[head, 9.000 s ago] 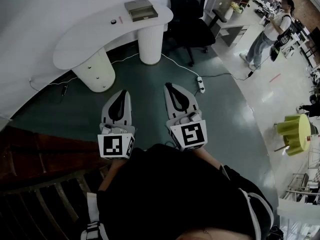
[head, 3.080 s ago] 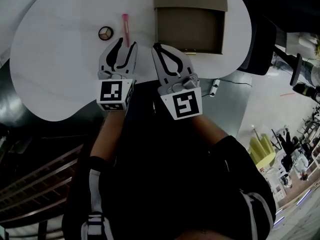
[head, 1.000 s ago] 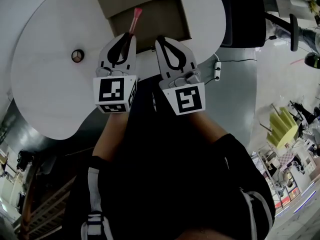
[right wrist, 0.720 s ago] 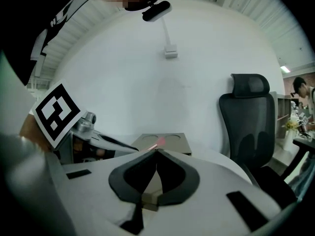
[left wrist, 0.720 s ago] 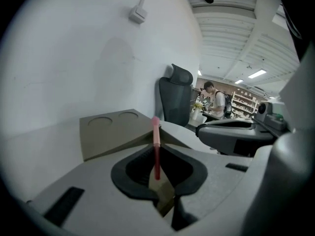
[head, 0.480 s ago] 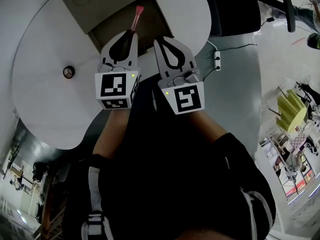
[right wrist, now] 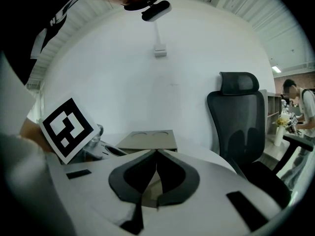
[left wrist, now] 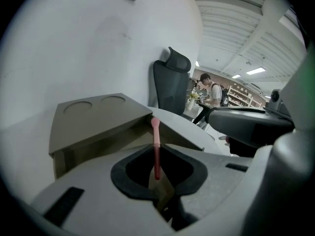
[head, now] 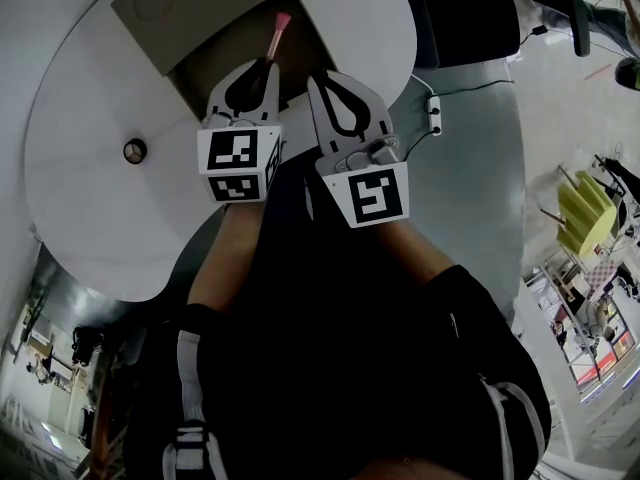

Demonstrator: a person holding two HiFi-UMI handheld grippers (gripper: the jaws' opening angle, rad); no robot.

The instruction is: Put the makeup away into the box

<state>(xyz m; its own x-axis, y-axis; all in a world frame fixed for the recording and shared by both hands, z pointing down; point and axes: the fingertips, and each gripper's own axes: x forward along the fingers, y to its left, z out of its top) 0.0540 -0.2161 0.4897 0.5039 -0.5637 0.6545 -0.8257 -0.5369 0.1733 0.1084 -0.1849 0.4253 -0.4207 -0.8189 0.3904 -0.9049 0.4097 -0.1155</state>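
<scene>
1. As seen from the head view alone, small round compact (head: 134, 151) lying on the white tabletop (head: 70, 198), well left of the box (head: 185, 6) and apart from both grippers.
2. Same view: left gripper (head: 266, 66) pinching a pink makeup stick (head: 277, 34), stick reaching forward over the pulled-out drawer (head: 222, 48); whether touching the drawer, cannot tell. Right gripper (head: 317, 78) just beside the left, near the tabletop's edge.
3. Left gripper view only: stick standing upright between the pads, gripped near its lower end, paler rounded cap up in front of the drawer mouth. Also here, a person (left wrist: 212, 93) standing far behind the office chair (left wrist: 170, 85).
4. Right gripper view only: jaws pressed together tip to tip, nothing between. Box straight beyond the tips, left gripper's marker cube (right wrist: 66, 129) off to the left.
5. Materials.
   - Box: matte tan-brown board, flat-sided, two shallow round recesses in the lid.
   - Stick: slim, round, deeper pink shaft, lighter cap.
   - Compact: dark rim, paler centre.
   - Tabletop: smooth, white, rounded outline.
   - Grippers: pale grey moulded shells, black lining round a teardrop opening.
   - Marker cube: black-and-white squares.
   - Chair: black, high back with headrest.
</scene>
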